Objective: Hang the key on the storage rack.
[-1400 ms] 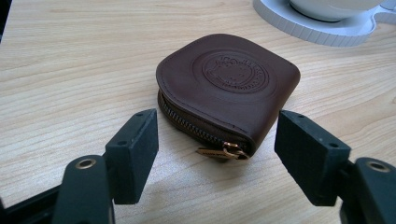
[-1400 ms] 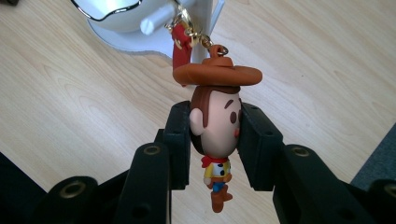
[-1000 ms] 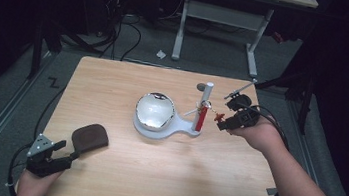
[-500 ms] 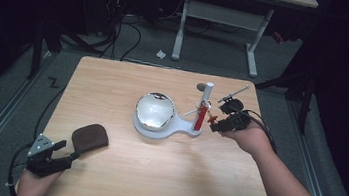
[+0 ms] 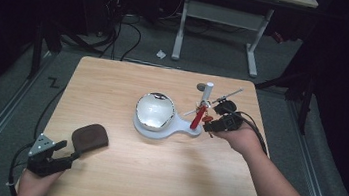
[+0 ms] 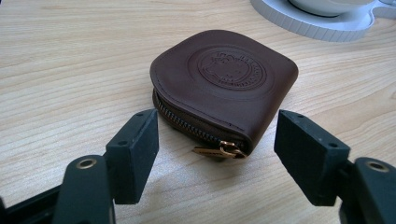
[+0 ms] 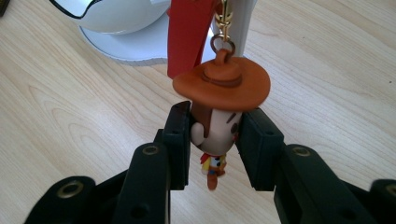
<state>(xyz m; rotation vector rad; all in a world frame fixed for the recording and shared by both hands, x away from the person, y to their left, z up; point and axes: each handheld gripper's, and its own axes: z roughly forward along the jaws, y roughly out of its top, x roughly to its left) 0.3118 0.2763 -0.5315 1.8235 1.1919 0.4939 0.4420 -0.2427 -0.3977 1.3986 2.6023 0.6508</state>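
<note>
High view: your right gripper (image 5: 215, 125) at stand's (image 5: 169, 127) right edge, beside red tag; left gripper (image 5: 57, 156) parked just short of coin pouch (image 5: 90, 137).
Left gripper view: jaws wide, empty, pouch (image 6: 224, 88) dead ahead, zipper pull facing you.
Right gripper view: jaws clamped on cowboy keychain figure's (image 7: 217, 114) head, figure hanging upright from clasp, long axis vertical.

The brown zip pouch (image 6: 224, 88) lying near the desk's front left corner bears a round embossed seal on its top face, with a ring of lettering and a crest inside it, but none of the letters is sharp enough to read
</note>
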